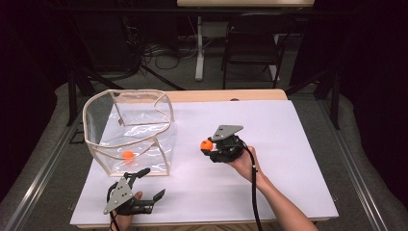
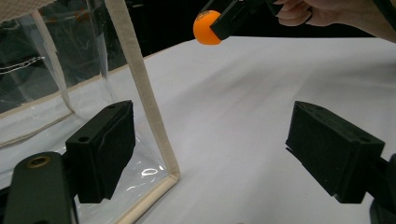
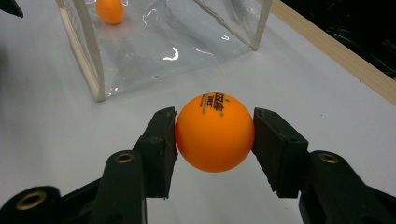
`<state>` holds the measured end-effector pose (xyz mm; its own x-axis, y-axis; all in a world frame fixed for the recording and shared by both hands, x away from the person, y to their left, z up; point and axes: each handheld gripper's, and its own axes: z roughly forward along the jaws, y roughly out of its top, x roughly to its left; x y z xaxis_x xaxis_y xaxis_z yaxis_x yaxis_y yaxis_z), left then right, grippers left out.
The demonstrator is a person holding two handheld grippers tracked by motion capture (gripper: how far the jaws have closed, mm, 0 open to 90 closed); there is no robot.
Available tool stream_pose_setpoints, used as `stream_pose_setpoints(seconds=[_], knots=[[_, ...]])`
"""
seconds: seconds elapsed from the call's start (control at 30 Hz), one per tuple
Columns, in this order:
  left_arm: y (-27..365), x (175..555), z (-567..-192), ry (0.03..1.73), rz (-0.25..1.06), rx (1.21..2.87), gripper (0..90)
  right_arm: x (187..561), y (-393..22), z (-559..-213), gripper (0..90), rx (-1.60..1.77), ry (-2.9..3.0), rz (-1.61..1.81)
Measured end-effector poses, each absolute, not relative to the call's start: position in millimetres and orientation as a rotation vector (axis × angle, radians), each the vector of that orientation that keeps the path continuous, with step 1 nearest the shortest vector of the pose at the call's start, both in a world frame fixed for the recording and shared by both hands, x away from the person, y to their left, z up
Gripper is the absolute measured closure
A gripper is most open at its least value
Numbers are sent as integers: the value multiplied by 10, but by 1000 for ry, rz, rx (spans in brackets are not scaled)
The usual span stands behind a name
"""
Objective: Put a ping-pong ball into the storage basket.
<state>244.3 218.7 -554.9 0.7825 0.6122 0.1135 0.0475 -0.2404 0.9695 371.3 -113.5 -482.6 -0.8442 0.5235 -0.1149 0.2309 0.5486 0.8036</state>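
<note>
White sheeting covered the table [image 1: 288, 144] in the high view, with a wooden edge along the far side. Item: clear plastic bag [image 1: 129, 132] with cream trim, standing open on the left part of the sheet, one orange ball inside [image 1: 128, 155] resting on its floor. Item: left gripper [image 1: 149, 184], held low at the near left edge just in front of the bag, jaws spread wide with nothing between them, grey three-cornered plate on top. Item: right gripper [image 1: 208, 146], held by the right hand [image 1: 243, 163] near the middle of the table, to the right of the bag and apart from it, jaws closed on a second orange ball [image 1: 206, 145]. Left gripper view: both black jaws stood far apart and empty above the white sheet; the bag's cream-trimmed corner [image 2: 144, 107] rose just beside the left-hand jaw; the gripped ball [image 2: 207, 27] appeared at the top, pinched in the other gripper, fingers [image 2: 299, 11] behind it. Right gripper view: the orange ball [image 3: 215, 131], bearing small printed lettering, sat clamped between the two jaw pads, touching both; beyond it stood the clear bag [image 3: 163, 42], the other ball [image 3: 109, 10] inside at upper left; the wooden table edge [image 3: 336, 51] ran along the right.
</note>
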Motion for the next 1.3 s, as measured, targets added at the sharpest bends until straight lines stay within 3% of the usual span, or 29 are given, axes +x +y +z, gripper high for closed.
stream_pose_setpoints(seconds=[1.3], knots=[[2184, 2448, -5546, 510, 575, 1755, 155, 3718, -981, -4608, 508, 578, 2423, 1279]])
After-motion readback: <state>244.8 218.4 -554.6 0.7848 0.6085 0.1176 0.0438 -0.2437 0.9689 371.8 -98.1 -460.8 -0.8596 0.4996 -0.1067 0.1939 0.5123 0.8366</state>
